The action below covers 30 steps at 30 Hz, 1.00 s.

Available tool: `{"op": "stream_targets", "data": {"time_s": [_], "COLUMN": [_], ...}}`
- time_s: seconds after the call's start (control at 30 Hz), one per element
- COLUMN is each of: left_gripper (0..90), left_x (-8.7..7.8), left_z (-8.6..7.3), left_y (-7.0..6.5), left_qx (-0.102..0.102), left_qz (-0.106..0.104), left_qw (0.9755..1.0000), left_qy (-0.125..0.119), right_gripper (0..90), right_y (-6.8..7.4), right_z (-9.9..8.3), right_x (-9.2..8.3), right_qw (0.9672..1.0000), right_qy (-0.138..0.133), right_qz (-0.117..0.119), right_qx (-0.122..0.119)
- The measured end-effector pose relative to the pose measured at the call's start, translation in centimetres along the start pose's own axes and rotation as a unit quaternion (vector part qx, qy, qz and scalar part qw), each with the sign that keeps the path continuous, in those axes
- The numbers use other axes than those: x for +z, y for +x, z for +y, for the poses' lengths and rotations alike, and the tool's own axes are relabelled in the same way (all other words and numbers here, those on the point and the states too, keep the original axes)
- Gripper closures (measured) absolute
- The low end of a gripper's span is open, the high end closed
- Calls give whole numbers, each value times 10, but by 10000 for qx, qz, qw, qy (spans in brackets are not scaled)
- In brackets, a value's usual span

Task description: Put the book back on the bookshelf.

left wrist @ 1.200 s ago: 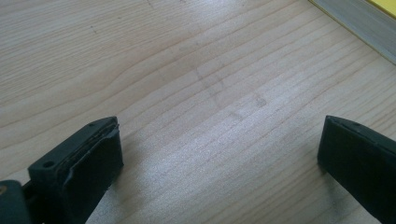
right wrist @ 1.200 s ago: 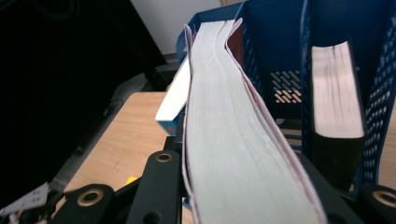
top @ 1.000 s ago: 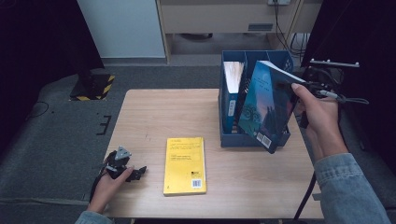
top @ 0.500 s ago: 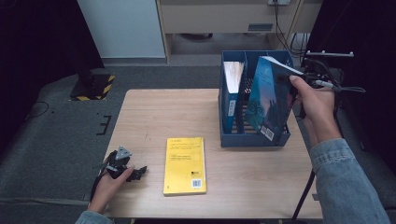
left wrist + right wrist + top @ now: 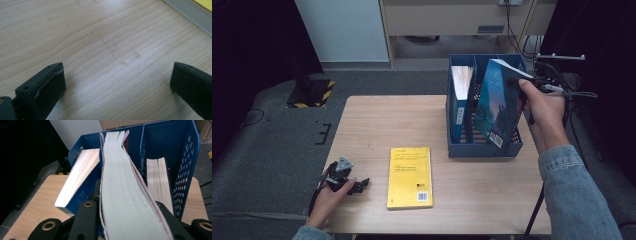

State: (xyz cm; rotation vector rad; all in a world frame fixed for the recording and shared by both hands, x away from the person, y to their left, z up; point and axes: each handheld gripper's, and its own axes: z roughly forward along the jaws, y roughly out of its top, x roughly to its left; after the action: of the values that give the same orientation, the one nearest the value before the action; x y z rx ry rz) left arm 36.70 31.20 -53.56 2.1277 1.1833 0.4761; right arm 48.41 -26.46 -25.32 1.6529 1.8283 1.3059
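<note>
- the right gripper [image 5: 528,89], at the upper right of the high view, has its jaws clamped on a teal book [image 5: 496,107]; in the right gripper view the book's page block [image 5: 125,195] runs up the middle of the frame between the two black jaws.
- the teal book stands tilted, its lower end down inside the blue file rack [image 5: 484,149] at the right of centre, its top corner leaning toward the right hand [image 5: 544,112].
- a barcode label sits near the teal book's lower edge; its print is too small to read.
- a blue book [image 5: 459,102] stands in the rack's left compartment; writing on its spine is too small to read.
- in the right gripper view, another book's pages [image 5: 158,182] show in a compartment at the right.
- a yellow book [image 5: 410,177] lies flat on the table [image 5: 382,125] at lower centre, with a barcode and small, unreadable print.
- the left gripper [image 5: 346,181] rests on the table at the lower left, jaws apart over bare wood in the left gripper view.
</note>
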Motion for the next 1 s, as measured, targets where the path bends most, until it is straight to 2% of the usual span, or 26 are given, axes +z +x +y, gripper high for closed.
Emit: {"op": "stream_targets", "data": {"time_s": [0.1, 0.2, 0.43, 1.0], "left_gripper": [0, 0, 0, 0], "left_x": [0, 0, 0, 0], "left_z": [0, 0, 1, 1], "left_y": [0, 0, 0, 0], "left_qx": [2, 10, 27, 37], "left_qz": [-1, -7, -20, -19], "left_qw": [10000, 10000, 10000, 10000], "left_qy": [-2, 5, 10, 9], "right_gripper": [727, 728, 728, 727], "right_y": [1, 3, 3, 11], "right_z": [0, 1, 4, 6], "right_x": [6, 10, 15, 43], "right_qw": [10000, 9998, 9997, 9995], "right_qy": [-24, 61, 76, -217], "right_qz": [-62, -145, -216, -244], "right_qx": [-61, -145, -106, -8]}}
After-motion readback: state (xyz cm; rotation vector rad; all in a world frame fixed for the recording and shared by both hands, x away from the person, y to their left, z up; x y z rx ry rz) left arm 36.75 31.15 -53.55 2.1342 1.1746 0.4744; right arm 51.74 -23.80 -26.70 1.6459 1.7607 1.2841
